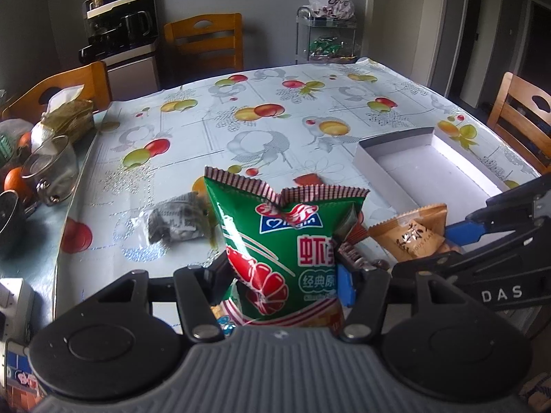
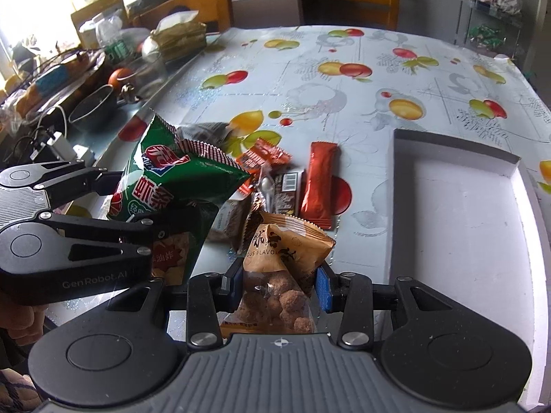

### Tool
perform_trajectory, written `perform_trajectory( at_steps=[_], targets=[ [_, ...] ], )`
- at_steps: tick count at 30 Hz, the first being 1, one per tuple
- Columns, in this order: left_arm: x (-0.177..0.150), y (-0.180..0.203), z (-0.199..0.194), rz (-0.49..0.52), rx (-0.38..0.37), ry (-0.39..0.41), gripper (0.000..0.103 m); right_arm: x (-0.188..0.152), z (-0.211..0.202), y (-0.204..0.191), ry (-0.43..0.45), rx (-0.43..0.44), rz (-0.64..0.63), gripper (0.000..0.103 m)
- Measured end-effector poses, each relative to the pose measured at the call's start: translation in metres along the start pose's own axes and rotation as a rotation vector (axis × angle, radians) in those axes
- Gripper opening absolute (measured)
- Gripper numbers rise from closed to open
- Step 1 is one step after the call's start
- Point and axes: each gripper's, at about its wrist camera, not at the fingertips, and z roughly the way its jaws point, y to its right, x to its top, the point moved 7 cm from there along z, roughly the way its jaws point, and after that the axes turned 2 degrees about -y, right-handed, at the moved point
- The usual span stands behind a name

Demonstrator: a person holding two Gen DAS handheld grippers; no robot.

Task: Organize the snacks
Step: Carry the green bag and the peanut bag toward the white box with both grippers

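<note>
1. The left tool [image 1: 282, 275] pinches a green bag [image 1: 286, 241] of shrimp chips by its lower part; the bag stands upright between the fingers, lifted clear of the bench [image 1: 213, 130].
2. The right tool [image 2: 275, 285] pinches a tan bag [image 2: 286, 251] of round brown snacks. Its clear lower half sits between the blue pads [image 2: 323, 287], its printed top pointing forward.
3. Both tools are close together at the near edge of the bench, the left one just beside the right in the right wrist view, each holding its own bag.
4. The white tray [image 2: 458, 227] lies to the right, well apart from the green bag and near the tan one. As far as both views show, it holds nothing yet.
5. Still loose on the bench: an orange stick pack [image 2: 318, 182], a dark bar [image 2: 287, 192] beside it, small orange wrappers [image 2: 265, 155], and a grey packet [image 1: 172, 220] further left. More wrappers lie half hidden under the two held bags; I cannot tell how many.
6. Judgement: the task is at an early stage. Nothing is sorted into the tray, two snacks are in hand, and at least four more wait.
7. The likely next step is carrying the tan bag over the tray's low wall [image 2: 396, 172], with the green bag following.
</note>
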Motion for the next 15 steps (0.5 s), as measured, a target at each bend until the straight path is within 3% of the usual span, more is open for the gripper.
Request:
perform_trajectory(
  at_steps=[15],
  targets=[
    [0.019, 0.016, 0.007, 0.046, -0.034, 0.018, 0.058, 0.008, -0.01, 0.022, 0.039, -0.038, 0.04, 0.042]
  ],
)
